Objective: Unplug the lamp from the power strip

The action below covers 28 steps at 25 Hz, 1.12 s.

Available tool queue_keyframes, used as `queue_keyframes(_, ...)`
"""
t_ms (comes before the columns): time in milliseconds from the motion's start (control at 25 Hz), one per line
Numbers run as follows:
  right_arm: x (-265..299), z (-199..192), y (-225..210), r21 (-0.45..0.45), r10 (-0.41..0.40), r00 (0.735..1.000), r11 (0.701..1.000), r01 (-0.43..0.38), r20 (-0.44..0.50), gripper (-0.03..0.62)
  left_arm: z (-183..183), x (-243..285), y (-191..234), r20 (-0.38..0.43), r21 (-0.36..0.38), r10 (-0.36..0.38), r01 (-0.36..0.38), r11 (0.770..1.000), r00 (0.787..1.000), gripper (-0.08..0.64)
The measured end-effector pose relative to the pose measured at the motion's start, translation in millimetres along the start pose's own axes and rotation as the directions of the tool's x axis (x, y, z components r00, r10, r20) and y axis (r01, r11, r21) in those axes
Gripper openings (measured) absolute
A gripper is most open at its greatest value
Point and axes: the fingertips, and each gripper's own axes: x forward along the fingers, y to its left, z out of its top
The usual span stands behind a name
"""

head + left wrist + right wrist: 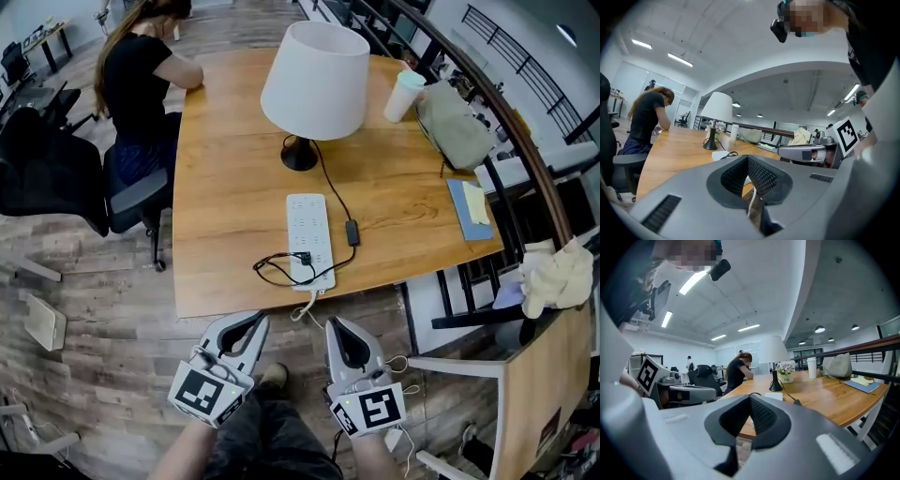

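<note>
Black plug (303,258) sits in the white power strip (308,234) by the near edge of the table (225,187). Judged small, rigid, firmly seated: grasp its body, not the limp cord (270,273). Closed and empty: left gripper (259,320), right gripper (334,322).

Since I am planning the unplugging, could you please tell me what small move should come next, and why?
Probably move the right gripper forward toward the black plug in the white rectangular power strip, opening its jaws on the way. It hangs shut and empty short of the wooden table, and the plug sits at the strip's near end.
</note>
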Motion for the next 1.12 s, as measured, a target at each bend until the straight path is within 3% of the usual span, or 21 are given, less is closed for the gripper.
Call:
queue_keyframes(400,36,-11,-22,-0.004,-0.025,0.999,1.0,0.025,-0.03,0.008,-15,44,14,-0.059,-0.034,0.022,-0.024,0.999,0.998,-0.003)
queue_keyframes(680,68,-16,-44,-0.041,-0.05,0.995,0.998,0.046,-0.089,0.008,-19,82,24,-0.108,0.056,-0.019,0.025,0.998,0.994,-0.003)
queue_keyframes(840,82,-21,-53,-0.016,-0.06,0.991,0.998,0.059,-0.117,0.008,-22,97,28,-0.15,0.103,-0.026,0.042,0.994,0.988,-0.003)
queue_keyframes(1120,102,-32,-60,0.02,-0.034,0.979,0.999,0.039,-0.203,0.009,-33,115,32,-0.241,0.097,-0.049,0.074,0.993,0.969,-0.003)
